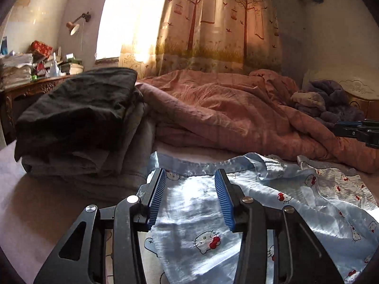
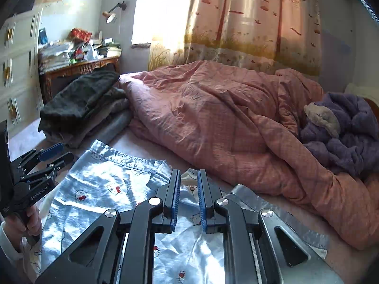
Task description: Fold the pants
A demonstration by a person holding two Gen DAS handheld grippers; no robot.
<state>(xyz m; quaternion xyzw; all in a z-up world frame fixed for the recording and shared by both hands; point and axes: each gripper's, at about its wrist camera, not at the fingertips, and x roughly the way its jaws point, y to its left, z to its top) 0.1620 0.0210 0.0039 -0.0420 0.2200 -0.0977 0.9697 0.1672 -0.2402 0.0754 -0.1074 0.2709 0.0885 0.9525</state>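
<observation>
Pale blue satin pants (image 1: pixel 201 215) w/ cat print lie spread on the bed (image 1: pixel 47 213), lower centre of both views, crumpled at the far edge. Left gripper (image 1: pixel 191 179) hovers over the cloth, fingers (image 1: pixel 157 196) fairly wide, nothing clamped. Right gripper (image 2: pixel 189 182) fingers (image 2: pixel 176 196) narrow, a slim gap, not pinching fabric. Dark folded clothes stack (image 1: pixel 78 118) at mid left; pink quilt (image 2: pixel 225 123) behind; purple blanket (image 2: pixel 343 137) at right.

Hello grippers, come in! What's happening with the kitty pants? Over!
Left gripper open, empty. Right gripper slightly open, empty. Blue kitty pants lying rumpled on bed, unheld. Pink quilt bunched just beyond.
</observation>
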